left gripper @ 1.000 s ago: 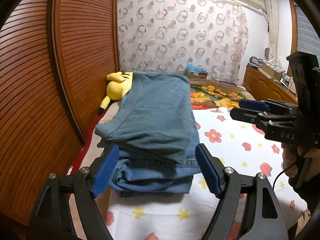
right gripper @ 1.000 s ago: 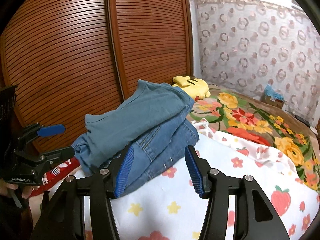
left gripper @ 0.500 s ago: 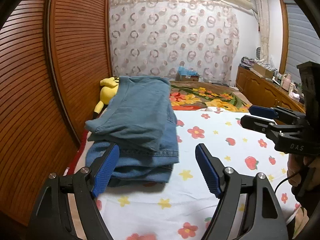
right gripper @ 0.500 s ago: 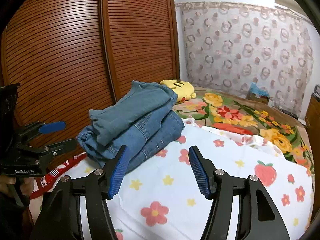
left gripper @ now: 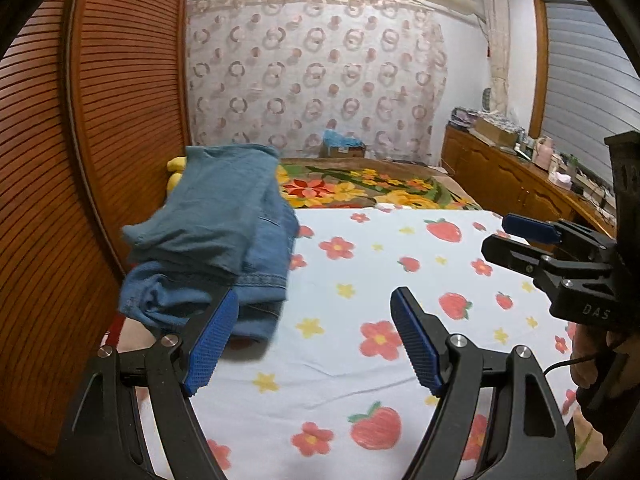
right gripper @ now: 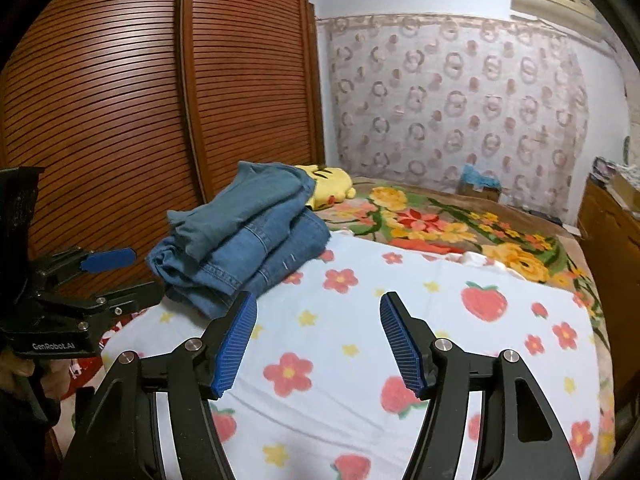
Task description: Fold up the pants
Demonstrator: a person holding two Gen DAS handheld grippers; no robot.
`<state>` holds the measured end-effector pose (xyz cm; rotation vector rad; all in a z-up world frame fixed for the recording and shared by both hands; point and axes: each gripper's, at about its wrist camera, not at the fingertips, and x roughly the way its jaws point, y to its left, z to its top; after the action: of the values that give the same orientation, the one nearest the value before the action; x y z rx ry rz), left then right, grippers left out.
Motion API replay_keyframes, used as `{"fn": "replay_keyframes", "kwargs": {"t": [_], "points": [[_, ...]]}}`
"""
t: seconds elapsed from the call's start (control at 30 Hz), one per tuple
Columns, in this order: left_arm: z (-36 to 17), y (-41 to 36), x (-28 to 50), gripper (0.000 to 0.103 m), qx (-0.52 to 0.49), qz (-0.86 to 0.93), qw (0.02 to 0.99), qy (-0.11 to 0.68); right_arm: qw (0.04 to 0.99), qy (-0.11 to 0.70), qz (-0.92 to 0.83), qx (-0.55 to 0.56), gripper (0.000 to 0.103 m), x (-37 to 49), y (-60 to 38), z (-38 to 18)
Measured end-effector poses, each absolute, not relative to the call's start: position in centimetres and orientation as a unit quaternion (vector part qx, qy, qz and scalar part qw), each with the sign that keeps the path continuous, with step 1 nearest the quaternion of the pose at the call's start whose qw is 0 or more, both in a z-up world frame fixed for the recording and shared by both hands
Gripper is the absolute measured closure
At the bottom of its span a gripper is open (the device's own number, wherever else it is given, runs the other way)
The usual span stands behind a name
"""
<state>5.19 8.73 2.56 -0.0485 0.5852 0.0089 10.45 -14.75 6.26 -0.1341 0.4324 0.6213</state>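
The pants [left gripper: 216, 236] lay folded in a stack of blue denim layers at the left edge of the bed [left gripper: 360, 364], beside the slatted wooden wardrobe doors [left gripper: 128, 120]. In the right wrist view the same stack [right gripper: 244, 240] sat on the strawberry-and-flower sheet [right gripper: 360, 320], with a yellow plush toy [right gripper: 332, 184] just behind it and a flowered blanket [right gripper: 440, 224] covering the far part of the bed.

The left tongs [left gripper: 316, 340] stood wide, with nothing between their blue pads [left gripper: 210, 348]; the near corner of the pants lay just behind the left pad, and whether it touched could not be told. The right tongs [right gripper: 316, 340] were also apart and empty over the sheet, their jaws having just been opening, with the pants up and to the left of them.

Each view caught the other tool at its edge: the right tongs [left gripper: 516, 240] at the right of the left view, gripped by a hand [left gripper: 592, 364], and the left tongs [right gripper: 120, 276] at the left of the right view, near the stack's end.

A ring-patterned curtain [left gripper: 316, 80] hung behind the bed, and a wooden cabinet [left gripper: 512, 184] ran along the right wall.
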Motion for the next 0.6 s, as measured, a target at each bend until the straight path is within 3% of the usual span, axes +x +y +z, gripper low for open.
{"fn": "replay_keyframes", "kwargs": {"t": [0.6], "points": [[3.0,1.2,3.3,0.024,-0.003,-0.057,0.958,0.282,0.956,0.214,0.199,-0.032,0.027,3.3,-19.7,6.7]]}}
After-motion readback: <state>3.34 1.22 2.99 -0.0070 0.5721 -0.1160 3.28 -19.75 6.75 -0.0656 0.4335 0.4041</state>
